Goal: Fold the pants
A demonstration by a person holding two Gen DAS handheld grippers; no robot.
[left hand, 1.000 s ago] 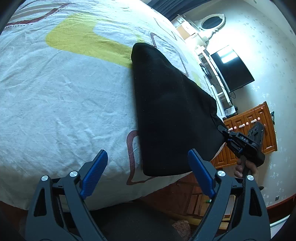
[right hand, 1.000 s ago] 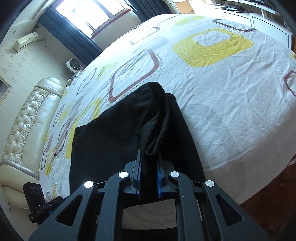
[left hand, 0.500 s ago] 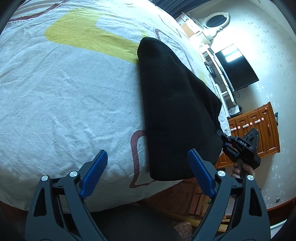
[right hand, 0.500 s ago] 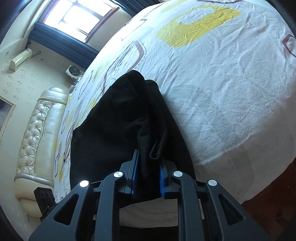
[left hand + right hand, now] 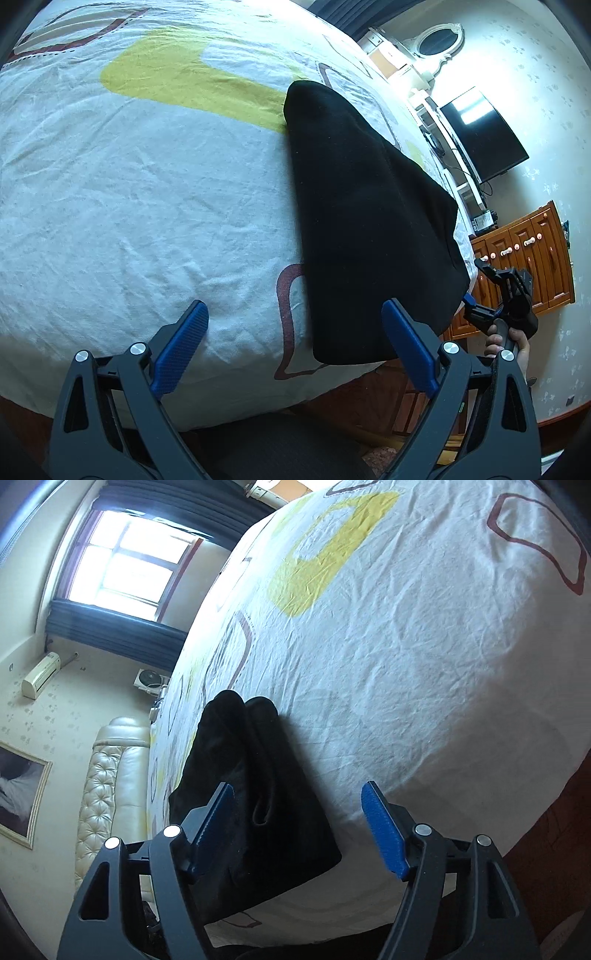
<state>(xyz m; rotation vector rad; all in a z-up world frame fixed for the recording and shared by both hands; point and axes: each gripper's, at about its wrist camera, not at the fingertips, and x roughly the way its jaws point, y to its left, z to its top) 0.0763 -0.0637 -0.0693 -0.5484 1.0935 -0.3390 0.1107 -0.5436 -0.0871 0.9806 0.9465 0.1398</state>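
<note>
The black pants (image 5: 365, 221) lie folded lengthwise on the white patterned bed sheet (image 5: 147, 184), one end hanging at the bed's near edge. My left gripper (image 5: 295, 347) is open and empty, just short of the bed edge, left of the pants. In the left wrist view the right gripper (image 5: 480, 291) is beside the pants' right corner. In the right wrist view the pants (image 5: 251, 794) lie flat and my right gripper (image 5: 299, 830) is open over their near end, holding nothing.
A wooden dresser (image 5: 524, 269) and a TV (image 5: 480, 140) stand past the bed's right side. A padded cream headboard (image 5: 107, 797), a window (image 5: 129, 565) and an air conditioner (image 5: 40, 674) show in the right wrist view. Dark floor lies below the bed edge.
My right gripper has opened and let go of the pants, which now rest on the bed. It has drawn back and swung right. The left gripper stayed open.
</note>
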